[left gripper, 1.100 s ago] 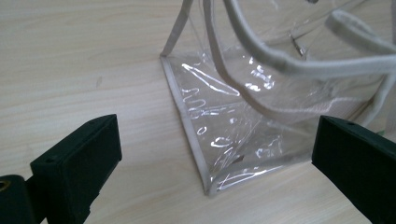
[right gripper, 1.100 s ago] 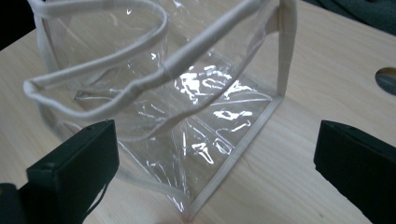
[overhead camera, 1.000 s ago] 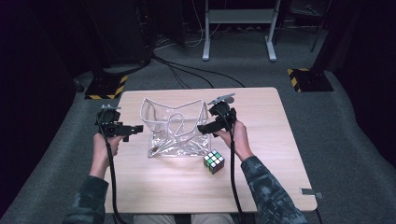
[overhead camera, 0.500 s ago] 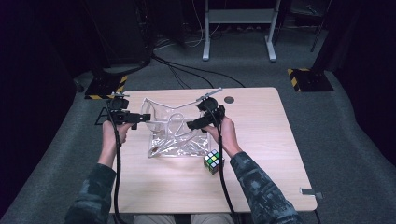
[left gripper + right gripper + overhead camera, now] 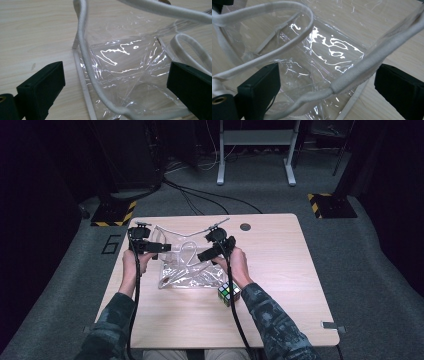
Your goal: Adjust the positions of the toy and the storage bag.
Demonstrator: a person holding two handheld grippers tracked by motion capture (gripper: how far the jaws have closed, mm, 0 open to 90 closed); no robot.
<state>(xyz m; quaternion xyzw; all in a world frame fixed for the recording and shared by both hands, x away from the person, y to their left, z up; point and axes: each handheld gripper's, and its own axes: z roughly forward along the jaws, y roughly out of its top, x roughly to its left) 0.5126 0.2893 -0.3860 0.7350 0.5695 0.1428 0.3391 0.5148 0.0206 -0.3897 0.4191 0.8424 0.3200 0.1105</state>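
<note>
A clear plastic bag (image 5: 187,270) with white trim and white handles stands open on the wooden table (image 5: 280,270). My left gripper (image 5: 162,248) is at the bag's left edge, open, with a white handle strap (image 5: 86,57) running between its wide jaws. My right gripper (image 5: 202,256) is over the bag's right rim. Its jaws have just been closing a little but remain open, with the white rim band (image 5: 359,72) crossing between them untouched. A colourful puzzle cube (image 5: 229,292) sits on the table by the bag's front right corner, under my right wrist.
A round hole (image 5: 245,226) is in the table's far edge. Beyond the table, black cables cross the grey floor, with yellow-and-black striped bases (image 5: 112,212) (image 5: 330,205) at both sides and a white metal frame (image 5: 255,150) behind.
Both grippers have moved inward from the bag's sides to its rim, the left one rightward and the right one leftward. The bag and the cube have stayed put.
</note>
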